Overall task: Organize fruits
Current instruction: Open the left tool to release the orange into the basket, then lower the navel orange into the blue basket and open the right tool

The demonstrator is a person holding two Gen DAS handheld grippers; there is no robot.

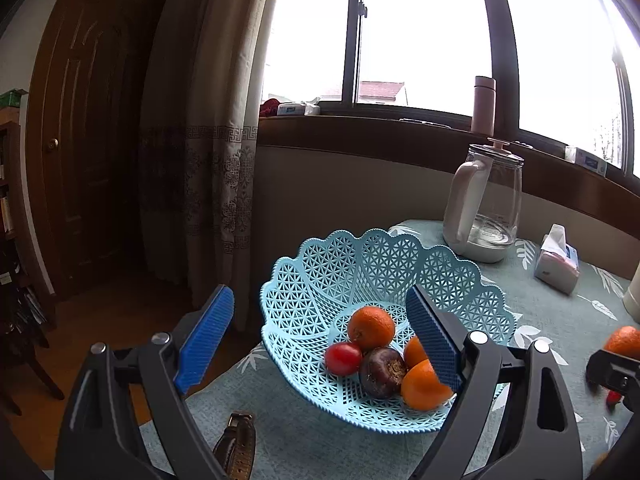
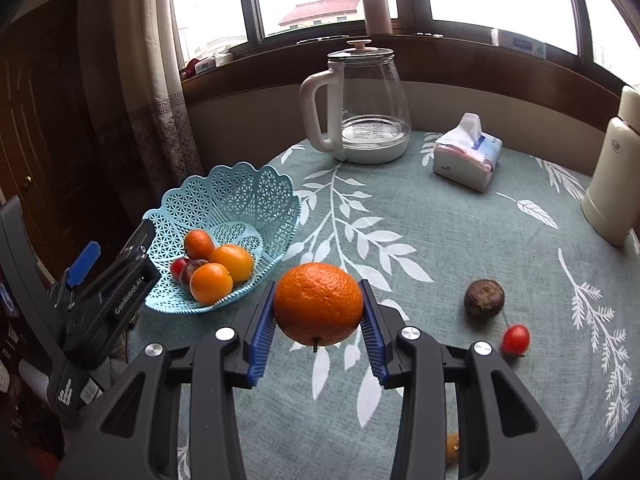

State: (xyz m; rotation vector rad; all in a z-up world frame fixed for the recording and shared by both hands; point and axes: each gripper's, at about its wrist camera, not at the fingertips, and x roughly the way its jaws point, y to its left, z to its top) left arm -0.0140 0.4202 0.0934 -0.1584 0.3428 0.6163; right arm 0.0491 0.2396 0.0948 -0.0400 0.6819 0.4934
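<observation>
I have the orange (image 2: pixel 318 304) pinched across its middle between the blue pads of my right claw (image 2: pixel 319 312), lifted above the table (image 2: pixel 440 240) beside the blue basket (image 2: pixel 248 188). It looks firm, round and a little slick, so I judge a grip at its widest part best. My left claw (image 1: pixel 316 344) hangs spread and empty at the basket's near rim.

Glass kettle (image 2: pixel 362 112), tissue pack (image 2: pixel 466 158), cream flask (image 2: pixel 614 184) on leaf-patterned tablecloth (image 2: pixel 440 240).

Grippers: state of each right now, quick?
Left gripper: open, holding nothing, in front of the basket.
Right gripper: shut on a large orange, held above the table.
</observation>
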